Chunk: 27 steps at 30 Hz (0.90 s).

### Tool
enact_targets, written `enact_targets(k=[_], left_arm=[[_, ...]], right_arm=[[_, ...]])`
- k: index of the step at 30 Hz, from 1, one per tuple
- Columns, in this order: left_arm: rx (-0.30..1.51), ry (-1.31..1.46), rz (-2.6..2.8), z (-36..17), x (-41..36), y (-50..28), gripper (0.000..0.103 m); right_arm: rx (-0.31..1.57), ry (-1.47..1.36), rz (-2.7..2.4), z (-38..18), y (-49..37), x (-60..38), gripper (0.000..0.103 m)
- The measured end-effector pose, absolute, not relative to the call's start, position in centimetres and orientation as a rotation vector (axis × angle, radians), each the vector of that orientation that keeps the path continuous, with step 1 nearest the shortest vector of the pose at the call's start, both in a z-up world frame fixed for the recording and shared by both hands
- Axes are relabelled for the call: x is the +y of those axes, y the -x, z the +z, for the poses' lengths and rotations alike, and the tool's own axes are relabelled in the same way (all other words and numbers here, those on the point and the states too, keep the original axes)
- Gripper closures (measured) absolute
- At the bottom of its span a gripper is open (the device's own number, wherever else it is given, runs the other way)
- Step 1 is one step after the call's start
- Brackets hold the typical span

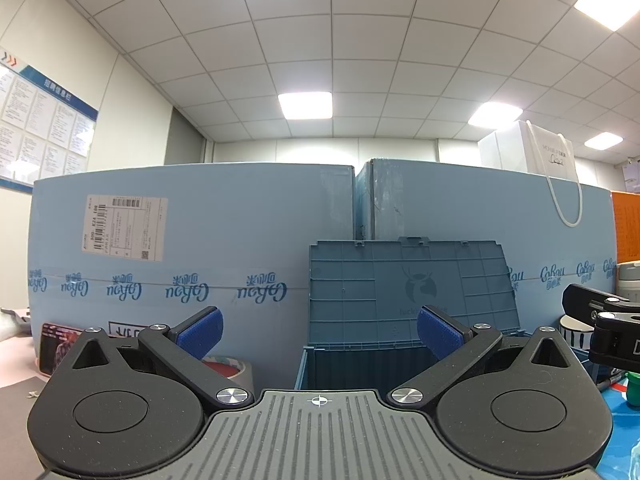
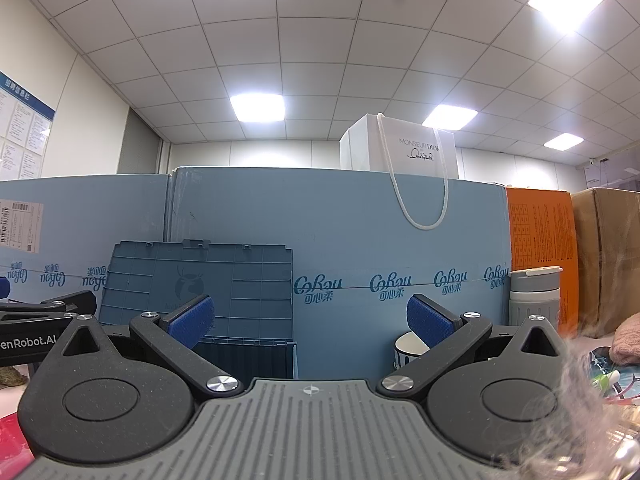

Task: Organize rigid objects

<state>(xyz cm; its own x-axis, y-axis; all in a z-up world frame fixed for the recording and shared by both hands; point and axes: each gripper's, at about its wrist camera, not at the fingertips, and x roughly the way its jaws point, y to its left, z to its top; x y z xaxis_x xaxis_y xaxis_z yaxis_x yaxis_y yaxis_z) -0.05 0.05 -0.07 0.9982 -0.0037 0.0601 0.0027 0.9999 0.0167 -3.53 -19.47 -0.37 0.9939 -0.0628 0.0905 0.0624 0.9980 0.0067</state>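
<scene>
We reckon the white ceramic cup with dark stripes (image 2: 408, 350) is stiff, glazed, prob slippery and breakable, so best pinched across its rim w/ light force; the blue ribbed plastic storage bin (image 1: 360, 364) w/ its lid propped upright (image 1: 408, 284) is light and rigid. The cup sits just beyond the right gripper (image 2: 310, 320), partly hidden by its right-hand pad, while the bin lies straight ahead of the left gripper (image 1: 318, 330). Both grippers are spread wide w/ nothing between the pads.
</scene>
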Motion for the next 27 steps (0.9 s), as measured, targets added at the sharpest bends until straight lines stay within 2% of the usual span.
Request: enact_targets(k=[27], left_arm=[[-0.056, -0.015, -0.006, -0.09, -0.04, 0.0, 0.0]], right_arm=[[-0.085, -0.011, -0.066, -0.4, 3.4, -19.49, 0.0]])
